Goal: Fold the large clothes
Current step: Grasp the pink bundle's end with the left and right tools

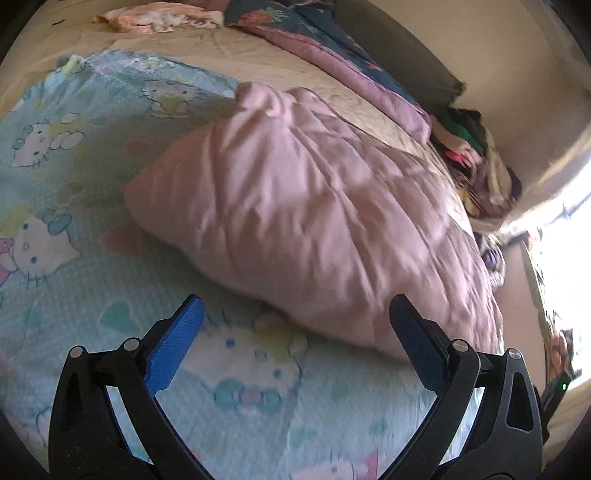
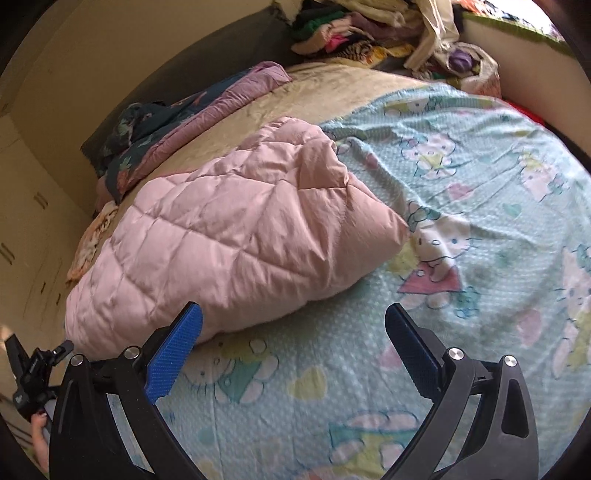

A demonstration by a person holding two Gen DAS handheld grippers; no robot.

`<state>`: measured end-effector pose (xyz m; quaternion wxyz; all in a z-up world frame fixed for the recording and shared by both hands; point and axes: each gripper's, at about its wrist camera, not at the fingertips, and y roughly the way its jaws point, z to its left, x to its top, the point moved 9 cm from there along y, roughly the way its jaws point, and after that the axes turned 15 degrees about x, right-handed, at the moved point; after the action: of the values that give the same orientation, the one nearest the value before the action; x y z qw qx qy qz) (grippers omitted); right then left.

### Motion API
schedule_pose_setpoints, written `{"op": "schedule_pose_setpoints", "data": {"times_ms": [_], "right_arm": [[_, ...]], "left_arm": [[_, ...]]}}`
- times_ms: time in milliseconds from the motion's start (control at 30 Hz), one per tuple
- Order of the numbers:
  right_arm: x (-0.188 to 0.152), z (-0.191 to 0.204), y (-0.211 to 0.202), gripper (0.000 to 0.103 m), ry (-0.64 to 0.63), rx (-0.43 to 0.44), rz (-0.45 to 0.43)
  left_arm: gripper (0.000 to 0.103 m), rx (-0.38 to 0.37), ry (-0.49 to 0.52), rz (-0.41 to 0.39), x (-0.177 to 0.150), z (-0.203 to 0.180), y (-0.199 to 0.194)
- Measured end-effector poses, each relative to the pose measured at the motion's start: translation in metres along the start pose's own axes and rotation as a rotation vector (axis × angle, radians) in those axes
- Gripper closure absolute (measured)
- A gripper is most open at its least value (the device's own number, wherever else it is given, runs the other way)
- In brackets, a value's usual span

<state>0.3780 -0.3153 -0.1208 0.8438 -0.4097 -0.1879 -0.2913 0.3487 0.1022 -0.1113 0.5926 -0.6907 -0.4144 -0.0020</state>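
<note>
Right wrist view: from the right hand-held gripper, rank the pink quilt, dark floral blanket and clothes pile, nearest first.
1. Pink quilt, just ahead-left of the open right hand-held gripper.
2. Dark floral blanket, behind the quilt, far left.
3. Clothes pile, at the bed's far end.

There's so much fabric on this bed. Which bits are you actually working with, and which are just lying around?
Part of the job:
- pink quilted piece, lying bunched on the bed
- left tool, open, holding nothing
- right tool, open, holding nothing

Just lying about:
- cartoon-cat sheet underneath
- dark floral blanket
- clothes pile in the corner
- orange-patterned cloth
</note>
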Motion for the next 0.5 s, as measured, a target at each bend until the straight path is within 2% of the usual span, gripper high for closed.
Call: {"op": "schedule_pose_setpoints", "data": {"times_ms": [100,233,500], "right_arm": [[0.005,-0.01,0.017,0.004,0.06,0.0,0.009],[0.012,-0.018,0.033,0.004,0.113,0.003,0.001],[0.023,-0.026,0.061,0.004,0.166,0.049,-0.011]], "left_arm": [[0.009,0.017,-0.049,0.023,0.008,0.008,0.019],[0.008,-0.027,-0.129,0.055,0.014,0.016,0.037],[0.008,-0.052,-0.19,0.062,0.028,0.015,0.059]]}}
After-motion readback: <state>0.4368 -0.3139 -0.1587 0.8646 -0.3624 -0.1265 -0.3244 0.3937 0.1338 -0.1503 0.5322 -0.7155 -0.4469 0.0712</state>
